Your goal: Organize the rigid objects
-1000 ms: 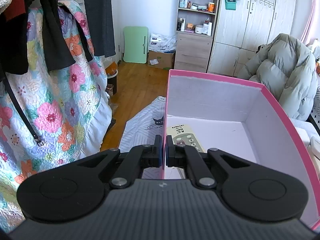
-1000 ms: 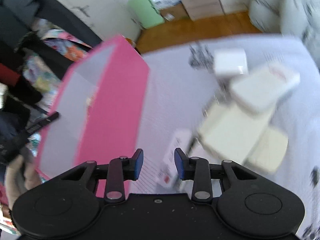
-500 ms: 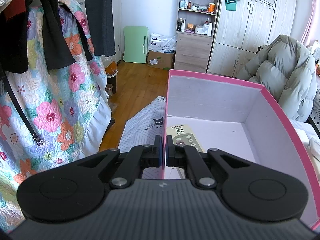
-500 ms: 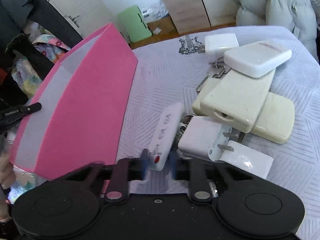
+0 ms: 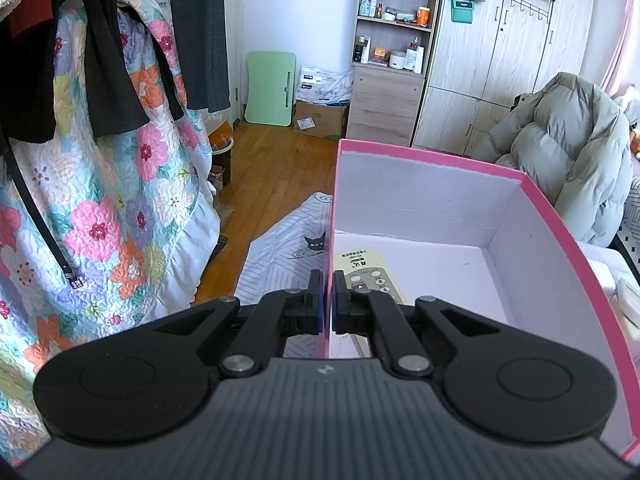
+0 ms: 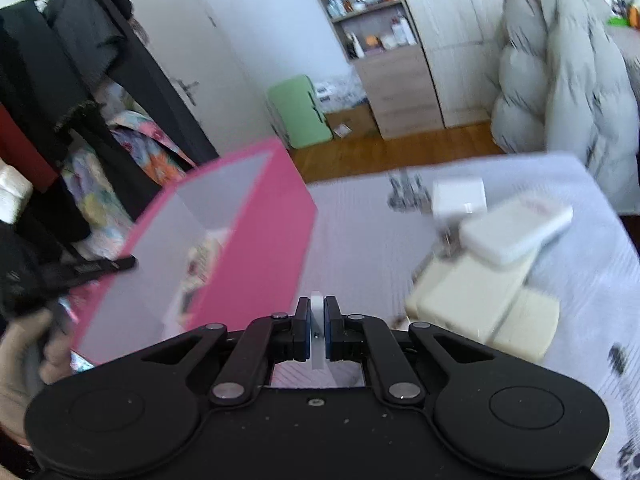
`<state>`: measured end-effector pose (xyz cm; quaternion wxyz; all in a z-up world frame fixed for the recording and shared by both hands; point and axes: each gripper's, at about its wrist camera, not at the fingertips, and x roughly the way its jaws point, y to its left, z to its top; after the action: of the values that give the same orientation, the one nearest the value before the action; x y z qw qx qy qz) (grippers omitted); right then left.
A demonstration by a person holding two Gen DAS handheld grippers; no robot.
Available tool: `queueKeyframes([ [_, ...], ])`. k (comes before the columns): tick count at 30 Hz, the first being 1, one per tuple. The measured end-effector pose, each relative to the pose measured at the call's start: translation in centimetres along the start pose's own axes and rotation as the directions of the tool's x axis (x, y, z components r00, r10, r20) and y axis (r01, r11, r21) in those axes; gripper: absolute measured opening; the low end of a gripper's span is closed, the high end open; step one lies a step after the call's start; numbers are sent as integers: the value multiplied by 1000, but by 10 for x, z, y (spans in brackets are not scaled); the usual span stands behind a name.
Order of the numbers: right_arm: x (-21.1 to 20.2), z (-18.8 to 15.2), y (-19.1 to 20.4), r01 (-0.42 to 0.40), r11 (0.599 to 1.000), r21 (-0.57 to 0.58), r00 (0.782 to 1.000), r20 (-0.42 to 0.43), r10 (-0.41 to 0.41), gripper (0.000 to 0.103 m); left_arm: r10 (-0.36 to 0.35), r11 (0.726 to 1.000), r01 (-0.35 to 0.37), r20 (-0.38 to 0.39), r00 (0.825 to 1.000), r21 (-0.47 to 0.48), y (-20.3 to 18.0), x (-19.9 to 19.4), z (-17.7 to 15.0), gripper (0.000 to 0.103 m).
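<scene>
My left gripper (image 5: 327, 300) is shut on the near left wall of a pink box (image 5: 440, 184) with a white inside. A beige remote (image 5: 366, 270) lies in the box. The box also shows in the right wrist view (image 6: 260, 248), tilted. My right gripper (image 6: 317, 320) is shut on a small white remote (image 6: 317, 332), held edge-on above the bedspread beside the box. A pile of white and cream rigid items (image 6: 488, 272) lies to the right, with a white charger (image 6: 458, 198) behind it.
The bedspread (image 6: 360, 232) is pale with a striped print. A grey puffer jacket (image 5: 560, 152) lies beyond the box. A floral quilt and dark clothes (image 5: 100, 140) hang at the left. Wooden floor, shelves and wardrobes are at the back.
My right gripper closed on the small white remote and lifted it off the bedspread, swinging up toward the box. My left gripper and the box stayed still.
</scene>
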<state>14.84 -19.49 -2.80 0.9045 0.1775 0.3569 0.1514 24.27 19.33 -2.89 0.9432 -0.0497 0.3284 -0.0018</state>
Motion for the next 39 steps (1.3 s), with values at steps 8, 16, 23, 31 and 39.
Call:
queueKeyframes([
  [8,-29,58,66,-183,971,-151,983,-13,183,8,-9,1000,9,0,1000,-10,1,1,-2,4],
  [16,56,64,123,-323,938,-124,898,-353,263,8,-21,1000,21,0,1000,-7,2,0,-3,4],
  [23,150,38,130,-270,960,-68,825,-531,194,9,-19,1000,19,1,1000,1,0,-1,-3,4],
  [31,177,30,131,-266,959,93,775,-571,270,9,-21,1000,21,4,1000,16,-1,0,-2,3],
  [39,181,28,136,-201,980,-10,808,-567,160,20,-24,1000,24,12,1000,13,0,-1,-1,3],
])
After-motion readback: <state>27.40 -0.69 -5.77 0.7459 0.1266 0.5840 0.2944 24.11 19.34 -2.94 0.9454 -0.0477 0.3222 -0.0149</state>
